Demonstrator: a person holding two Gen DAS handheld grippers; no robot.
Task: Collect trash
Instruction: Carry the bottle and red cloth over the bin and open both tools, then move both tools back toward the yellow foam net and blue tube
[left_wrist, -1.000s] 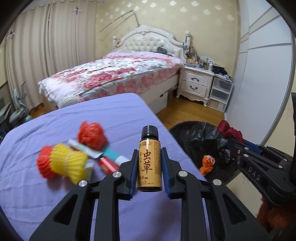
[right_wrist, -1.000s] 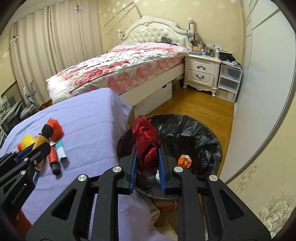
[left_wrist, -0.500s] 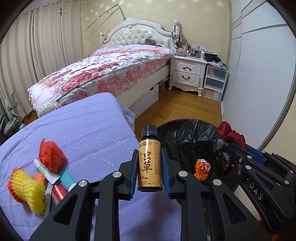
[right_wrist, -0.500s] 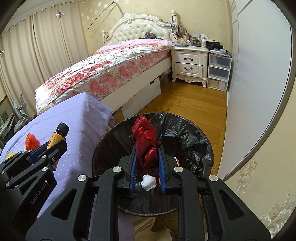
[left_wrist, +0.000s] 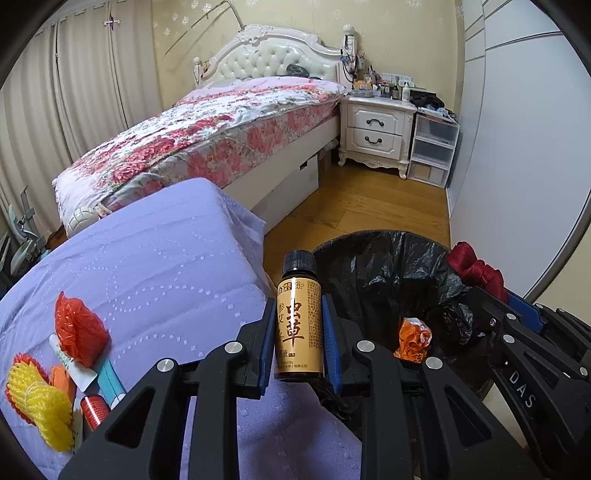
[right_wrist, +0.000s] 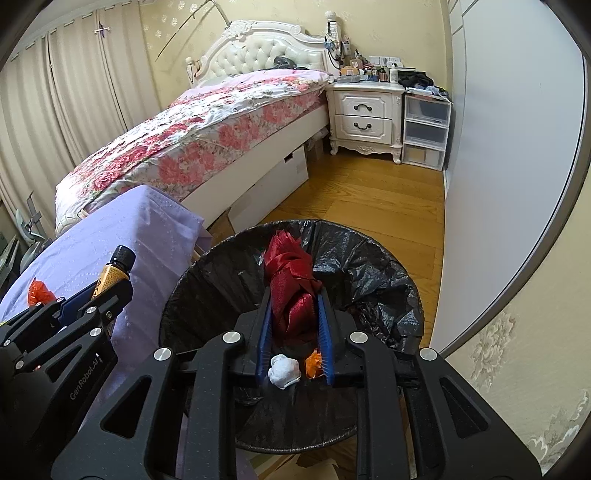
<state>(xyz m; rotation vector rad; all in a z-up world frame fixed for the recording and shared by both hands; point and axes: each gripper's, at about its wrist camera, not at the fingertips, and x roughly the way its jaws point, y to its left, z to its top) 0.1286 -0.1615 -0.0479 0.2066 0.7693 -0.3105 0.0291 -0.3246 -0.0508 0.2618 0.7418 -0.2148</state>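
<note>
Over the black-lined bin (right_wrist: 369, 266), only the right wrist view shows a white wad (right_wrist: 283, 371) on the bottom, under the right tool (right_wrist: 294, 334), whose jaws have just been easing apart with the red mesh bundle (right_wrist: 293, 291) between them. Left wrist view alone shows the lilac-covered bench (left_wrist: 155, 258) with orange net (left_wrist: 79, 334) and yellow net (left_wrist: 40, 402). Between the left tool's (left_wrist: 299, 336) just-loosened pads stands an amber bottle (left_wrist: 298, 325), labelled "虫草". "GenRobot.AI" and "DAS" are printed on the tools.

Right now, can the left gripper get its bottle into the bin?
Probably yes, after shifting right. The left gripper holds the bottle above the table's corner beside the bin, whose open mouth is partly occupied by the right gripper.
</note>
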